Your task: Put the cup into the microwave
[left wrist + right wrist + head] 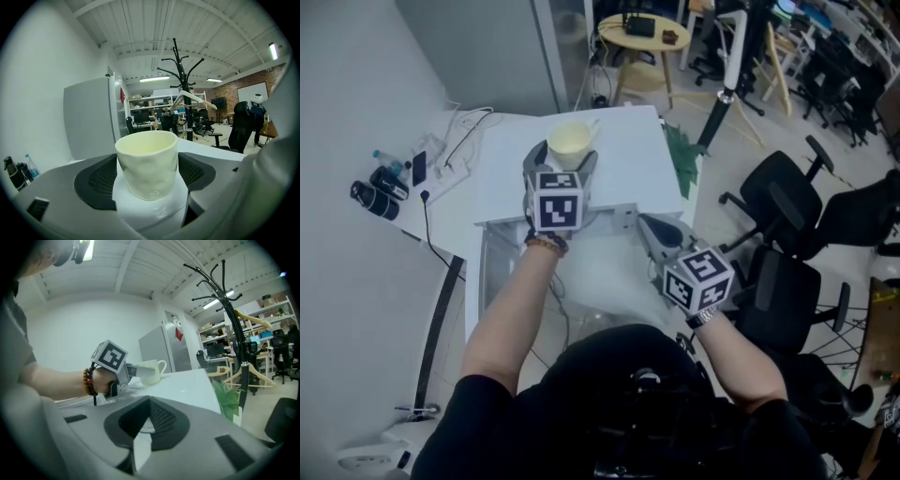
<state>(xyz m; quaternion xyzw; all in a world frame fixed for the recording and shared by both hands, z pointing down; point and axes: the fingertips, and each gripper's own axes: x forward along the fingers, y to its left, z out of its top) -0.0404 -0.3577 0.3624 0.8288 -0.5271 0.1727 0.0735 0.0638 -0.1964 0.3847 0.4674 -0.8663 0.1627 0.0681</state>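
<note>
The left hand-held gripper (565, 159) is squeezing the pale yellow cup (147, 164) from both sides. The cup is standing upright on the white tabletop (628, 173), and its handle is pointing away from the person. The right hand-held gripper (143, 425) is hanging lower down, near the person's body. Its jaws are pressing together and holding nothing.

Cup (570, 141) sits on the microwave (623, 173), between the left gripper (564, 159) jaws, right gripper (654, 230) off right, nearer the person.
</note>
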